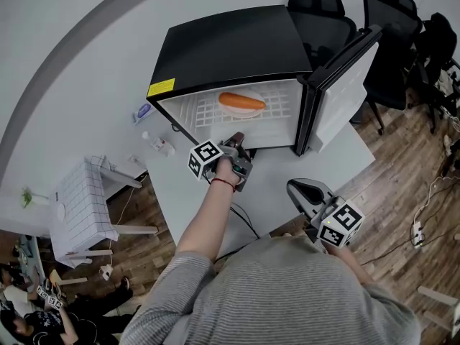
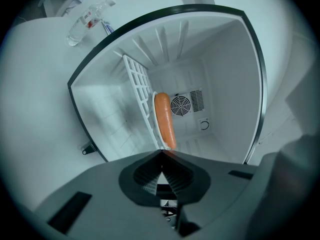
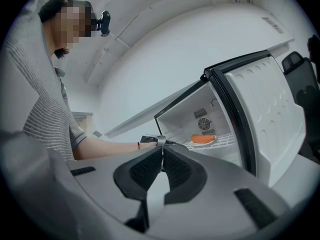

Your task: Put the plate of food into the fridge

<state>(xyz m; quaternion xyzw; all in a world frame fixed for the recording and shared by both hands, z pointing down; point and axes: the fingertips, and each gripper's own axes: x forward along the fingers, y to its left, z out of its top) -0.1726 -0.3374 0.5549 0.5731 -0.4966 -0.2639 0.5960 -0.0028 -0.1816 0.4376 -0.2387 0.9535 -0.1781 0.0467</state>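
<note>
Plate (image 1: 251, 93) with sausage (image 1: 241, 102) on wire shelf (image 1: 208, 110) inside fridge (image 1: 237, 45); left gripper (image 1: 237, 141) just outside fridge opening, jaws together, empty; right gripper (image 1: 298, 189) farther back, jaws together, empty

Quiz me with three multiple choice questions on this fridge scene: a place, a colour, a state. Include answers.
1. Where is the plate of food relative to the fridge? A on its top; B on its wire shelf; C under it.
2. The fridge's outer shell is: A black; B red; C green.
3. The fridge door is: A shut; B open; C missing.
Answers: B, the plate lies on the white grid; A, the top is black; B, the door stands wide.
</note>
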